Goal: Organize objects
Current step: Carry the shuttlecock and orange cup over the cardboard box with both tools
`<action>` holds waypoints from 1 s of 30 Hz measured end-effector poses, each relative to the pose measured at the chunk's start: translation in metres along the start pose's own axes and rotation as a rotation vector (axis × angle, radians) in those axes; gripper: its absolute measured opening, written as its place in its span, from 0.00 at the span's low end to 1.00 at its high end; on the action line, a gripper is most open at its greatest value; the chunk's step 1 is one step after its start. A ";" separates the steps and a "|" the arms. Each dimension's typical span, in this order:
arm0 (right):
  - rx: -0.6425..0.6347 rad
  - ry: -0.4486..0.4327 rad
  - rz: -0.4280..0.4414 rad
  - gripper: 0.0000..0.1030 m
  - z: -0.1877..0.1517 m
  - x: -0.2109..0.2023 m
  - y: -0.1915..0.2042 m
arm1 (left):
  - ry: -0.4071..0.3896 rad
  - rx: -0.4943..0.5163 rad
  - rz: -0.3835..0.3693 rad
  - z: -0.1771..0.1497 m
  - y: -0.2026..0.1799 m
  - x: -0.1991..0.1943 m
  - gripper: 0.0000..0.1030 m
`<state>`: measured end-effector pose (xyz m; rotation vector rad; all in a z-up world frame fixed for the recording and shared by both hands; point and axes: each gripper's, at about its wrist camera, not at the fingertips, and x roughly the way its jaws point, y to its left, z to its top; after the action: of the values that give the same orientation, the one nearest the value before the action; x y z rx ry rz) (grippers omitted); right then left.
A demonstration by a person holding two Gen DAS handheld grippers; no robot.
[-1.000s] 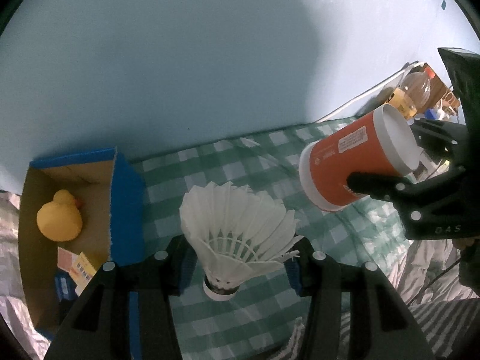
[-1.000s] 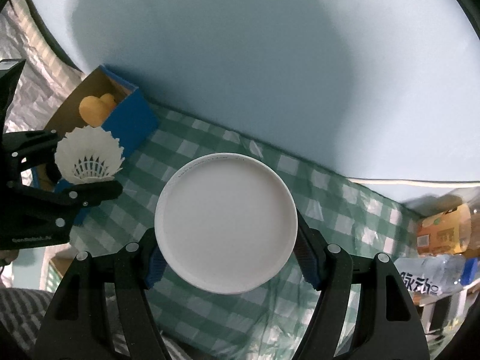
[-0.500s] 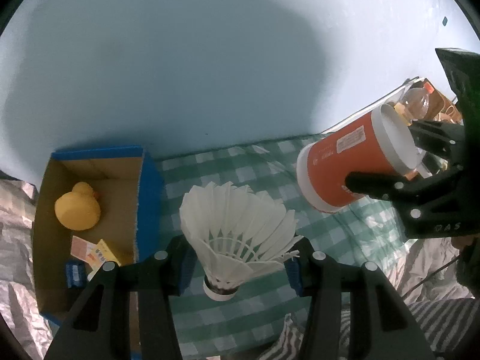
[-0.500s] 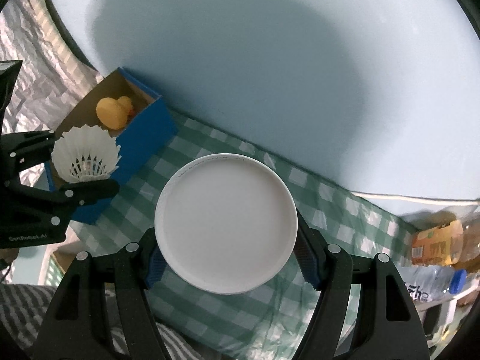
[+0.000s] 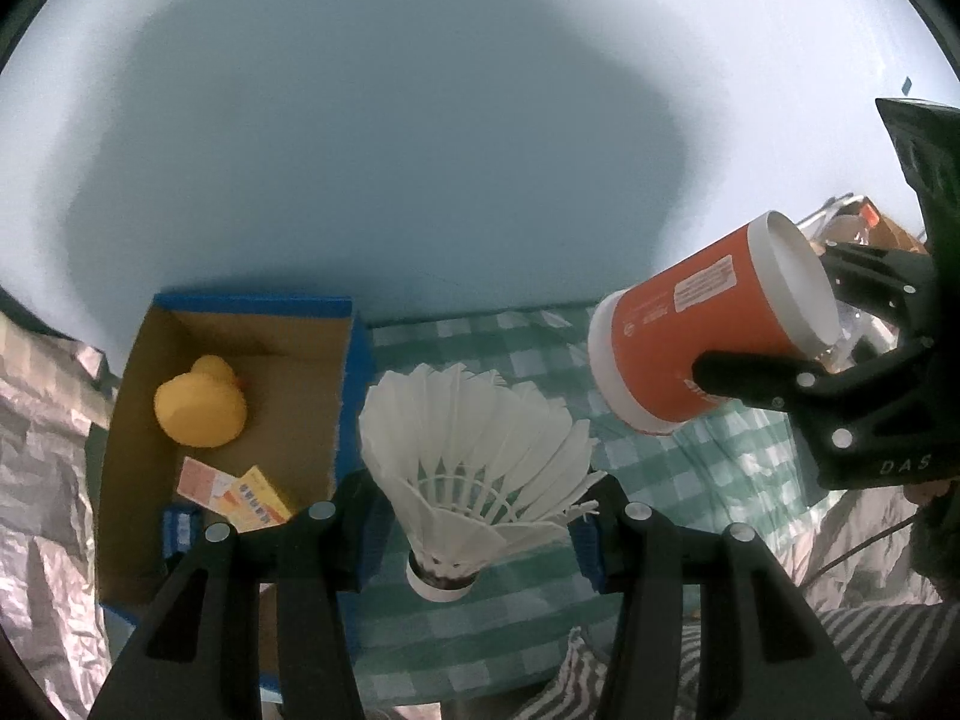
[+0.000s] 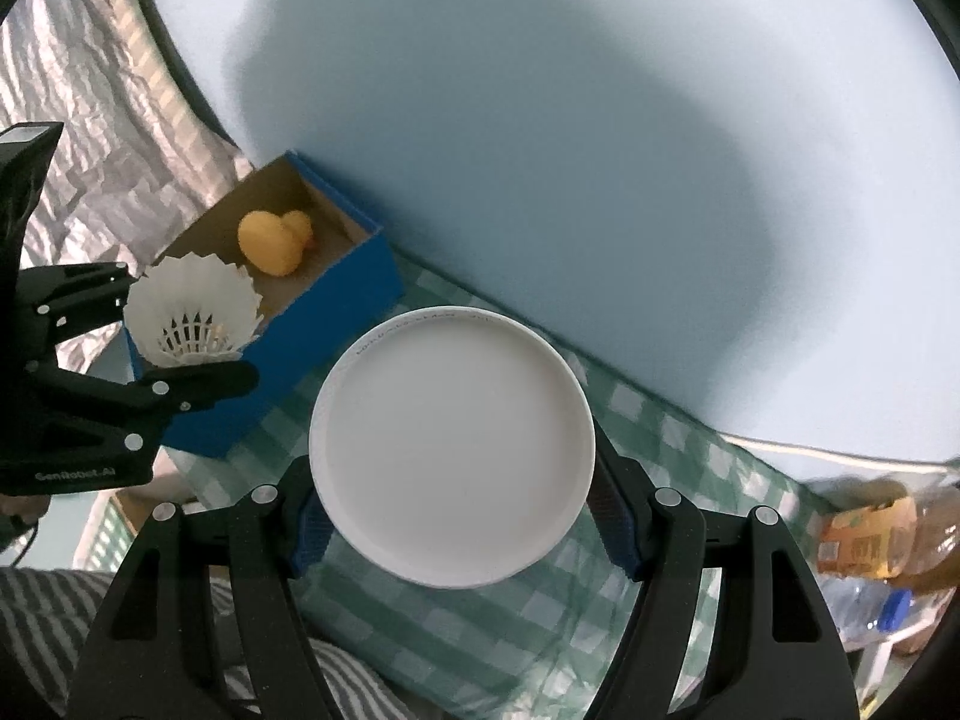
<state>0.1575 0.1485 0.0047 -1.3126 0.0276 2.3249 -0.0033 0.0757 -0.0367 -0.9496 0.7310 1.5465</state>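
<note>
- My left gripper [image 5: 480, 516] is clamped on a white feather shuttlecock [image 5: 474, 456]; the blue pads press its skirt from both sides, cork end toward me, feathers fanning away.
- My right gripper [image 6: 456, 516] is clenched on an orange cup [image 5: 708, 330] with a white lid; from its own camera I see only the round white end [image 6: 453, 447] filling the space between the pads.
- In the left view the cup hangs tilted above the cloth, off to the right of the shuttlecock and well apart from it.
- Under both tools lies a green-and-white checked cloth [image 5: 528, 348].
- Just beside the shuttlecock, to the left, stands an open cardboard box [image 5: 351, 360] with blue outer walls, sitting at the cloth's edge.
- Inside the box I see a yellow rubber duck [image 5: 201, 402] near the far end, and some small printed packets [image 5: 240, 489] nearer to me; a little blue item [image 5: 180, 528] lies next to them, too small to tell.
- From the right camera the shuttlecock shows in front of the box's near end.
- Crinkled silvery sheeting [image 5: 42, 450] lies past the box.
- A pale blue wall [image 5: 420, 120] rises behind the cloth.
- Far right, bottles with an orange label [image 6: 870, 534] look blurred.
- Striped fabric [image 6: 48, 630] shows at the bottom edge.
</note>
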 end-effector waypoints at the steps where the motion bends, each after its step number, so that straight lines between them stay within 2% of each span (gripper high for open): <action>1: -0.004 -0.001 0.005 0.70 0.002 0.000 0.002 | 0.000 -0.005 0.004 0.000 0.002 -0.001 0.50; 30: -0.232 -0.045 0.132 0.71 0.080 0.032 0.095 | -0.014 -0.218 0.166 -0.038 0.118 -0.029 0.50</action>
<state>0.0408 0.0952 0.0025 -1.4045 -0.1809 2.5301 -0.1105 0.0078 -0.0345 -1.0577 0.6532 1.8046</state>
